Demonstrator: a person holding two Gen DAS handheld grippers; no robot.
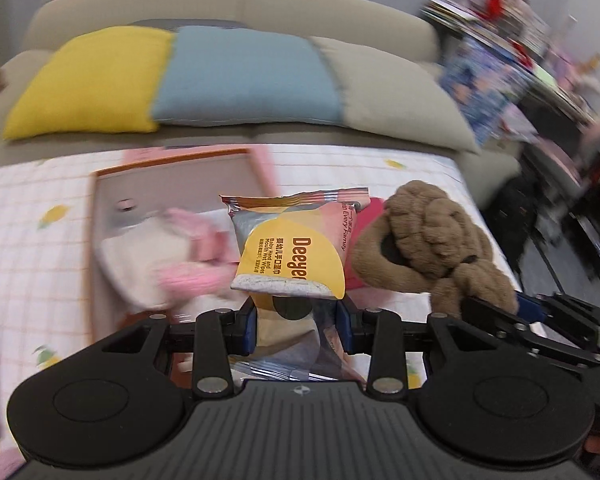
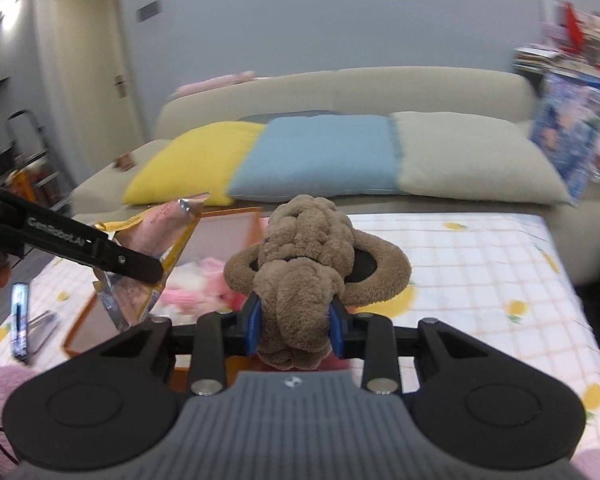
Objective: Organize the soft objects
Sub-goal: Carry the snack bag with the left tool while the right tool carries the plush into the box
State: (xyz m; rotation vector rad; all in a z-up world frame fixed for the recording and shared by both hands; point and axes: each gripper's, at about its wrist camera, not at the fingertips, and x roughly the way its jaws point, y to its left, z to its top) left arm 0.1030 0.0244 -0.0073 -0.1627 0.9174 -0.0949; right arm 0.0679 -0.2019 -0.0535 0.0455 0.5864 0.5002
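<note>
Resting inside orange-rimmed tray: pink plush toys.

home living room: cushioned sofa

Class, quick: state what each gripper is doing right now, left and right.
Left gripper: closed on the yellow-and-pink wet wipes packet.
Right gripper: closed on the brown knotted plush toy.

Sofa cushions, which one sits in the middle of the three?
The blue cushion. It lies between the yellow cushion on its left and the beige cushion on its right.
</note>
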